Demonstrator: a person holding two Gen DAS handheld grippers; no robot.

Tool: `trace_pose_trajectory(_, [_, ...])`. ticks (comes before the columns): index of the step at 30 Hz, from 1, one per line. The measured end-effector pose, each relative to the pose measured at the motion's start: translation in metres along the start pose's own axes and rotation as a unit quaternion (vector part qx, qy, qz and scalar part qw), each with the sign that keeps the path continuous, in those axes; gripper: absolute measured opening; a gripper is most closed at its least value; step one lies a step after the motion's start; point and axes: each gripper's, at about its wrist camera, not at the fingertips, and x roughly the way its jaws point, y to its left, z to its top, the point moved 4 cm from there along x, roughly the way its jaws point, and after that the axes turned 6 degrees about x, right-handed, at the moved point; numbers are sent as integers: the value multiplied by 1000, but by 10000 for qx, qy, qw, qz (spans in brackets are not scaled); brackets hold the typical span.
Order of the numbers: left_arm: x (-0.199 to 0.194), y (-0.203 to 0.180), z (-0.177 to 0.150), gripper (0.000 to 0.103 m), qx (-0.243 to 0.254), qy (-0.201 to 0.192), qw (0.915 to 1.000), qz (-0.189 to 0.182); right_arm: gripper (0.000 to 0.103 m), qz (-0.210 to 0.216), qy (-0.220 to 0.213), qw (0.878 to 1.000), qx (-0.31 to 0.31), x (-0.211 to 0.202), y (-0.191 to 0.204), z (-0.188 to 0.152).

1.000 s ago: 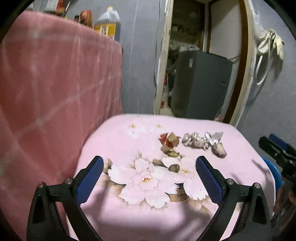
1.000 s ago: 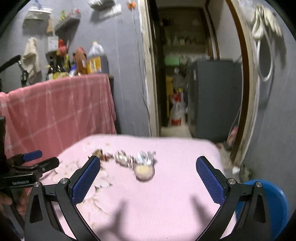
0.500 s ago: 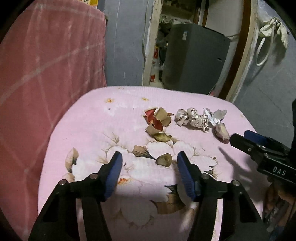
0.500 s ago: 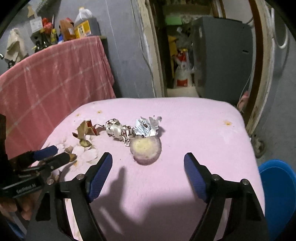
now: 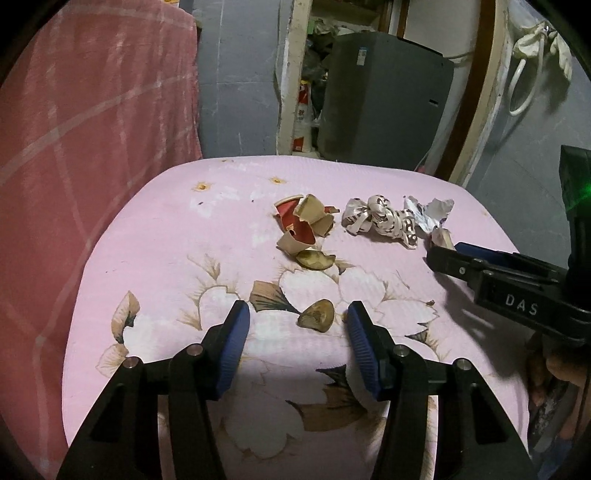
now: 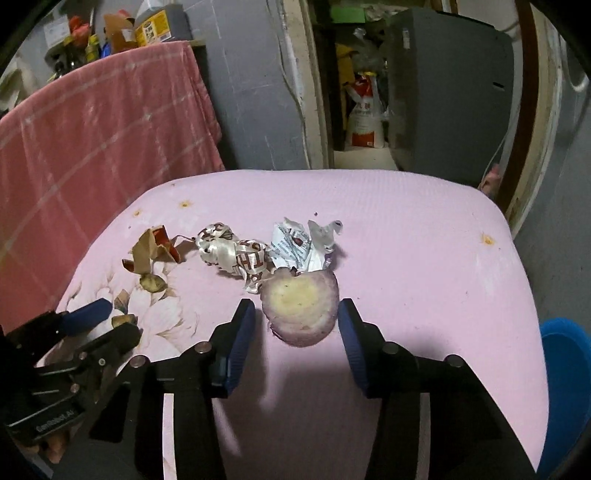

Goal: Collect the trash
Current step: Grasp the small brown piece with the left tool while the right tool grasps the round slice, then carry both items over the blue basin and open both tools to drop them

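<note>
Trash lies on a pink flowered cloth (image 5: 166, 240): torn red-and-brown paper cup pieces (image 5: 304, 225), a crumpled printed ribbon (image 5: 380, 221), a silvery wrapper (image 5: 428, 214) and two brown peels. My left gripper (image 5: 297, 319) stands half closed around the nearer peel (image 5: 317, 315), with gaps on both sides. The jaws of my right gripper (image 6: 295, 314) are closing around a purple-rimmed vegetable slice (image 6: 301, 310) that lies flat between them; the pads do not press it. The left wrist view shows the right gripper (image 5: 447, 254) by the wrapper. The left gripper (image 6: 110, 321) appears low on the left of the right wrist view.
A pink checked cloth (image 5: 74, 147) hangs over a table on the left, with bottles (image 6: 151, 27) on top. Behind the surface are a doorway and a grey appliance (image 5: 380, 103). A blue bin (image 6: 565, 369) sits low on the right, past the cloth's edge.
Both grippers came down and forward toward the trash. Their jaws narrowed from wide open, the left around the peel and the right around the slice.
</note>
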Motion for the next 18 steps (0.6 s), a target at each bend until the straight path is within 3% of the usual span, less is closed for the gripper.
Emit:
trace_pose_trajectory(7, [5,-10,2,44,254,87,9996,-47,34,-102,-28,9999,-104,-1,2,1])
trace_pose_trajectory(12, [7,-15,1,13,360,125,9992,-143,32,-35,-78,9999,-70,-4,1,0])
trace_pose_trajectory(17, [3,-15,1,14,294,82,9994,-139,31,-26,-411,9988,-281,-18,15,-18])
trace_pose_trajectory(18, [1,-15,2,14,300,57,9994,-131,31,-36,-668,9970,-377,-29,19,-18])
